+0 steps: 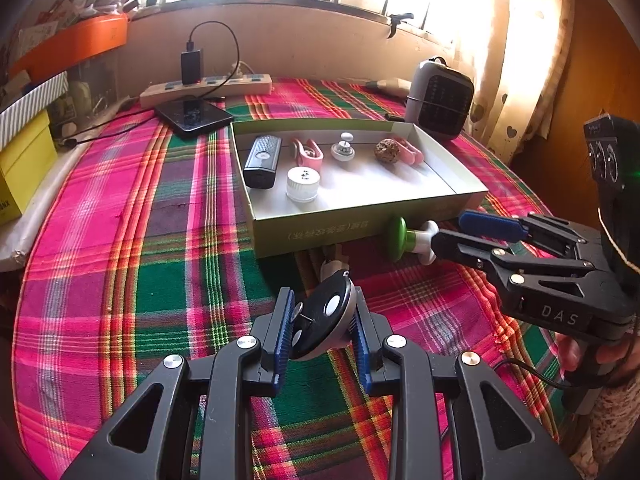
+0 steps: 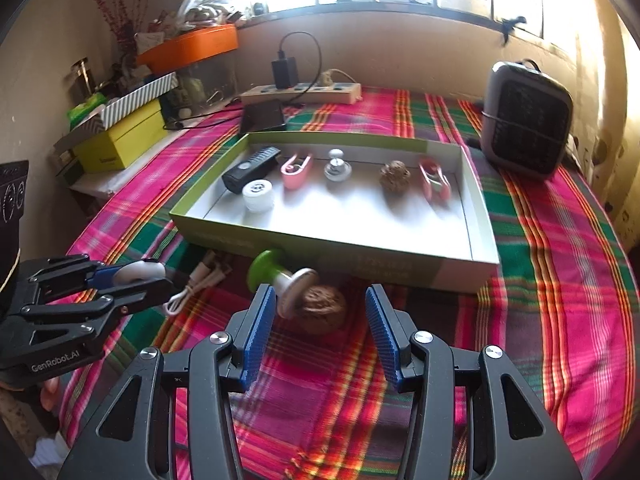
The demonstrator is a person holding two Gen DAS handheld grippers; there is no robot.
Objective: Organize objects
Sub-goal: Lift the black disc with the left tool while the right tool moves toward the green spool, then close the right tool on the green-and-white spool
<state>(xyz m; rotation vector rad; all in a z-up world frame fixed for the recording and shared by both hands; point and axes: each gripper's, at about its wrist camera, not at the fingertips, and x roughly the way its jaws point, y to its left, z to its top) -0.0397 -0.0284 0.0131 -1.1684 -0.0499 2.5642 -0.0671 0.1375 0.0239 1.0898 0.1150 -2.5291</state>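
Jaws clamp glossy round disc (image 1: pixel 324 316), ribbed pads (image 1: pixel 284 336)

Pink, green and red on a plaid cloth

The woven tablecloth (image 2: pixel 560 280) runs pink, green and red in plaid; the shallow cardboard box (image 2: pixel 320 250) at frame centre is green outside, white inside; upper left, an orange plastic tray (image 2: pixel 192 46); the gripper pads (image 2: pixel 256 334) are blue.
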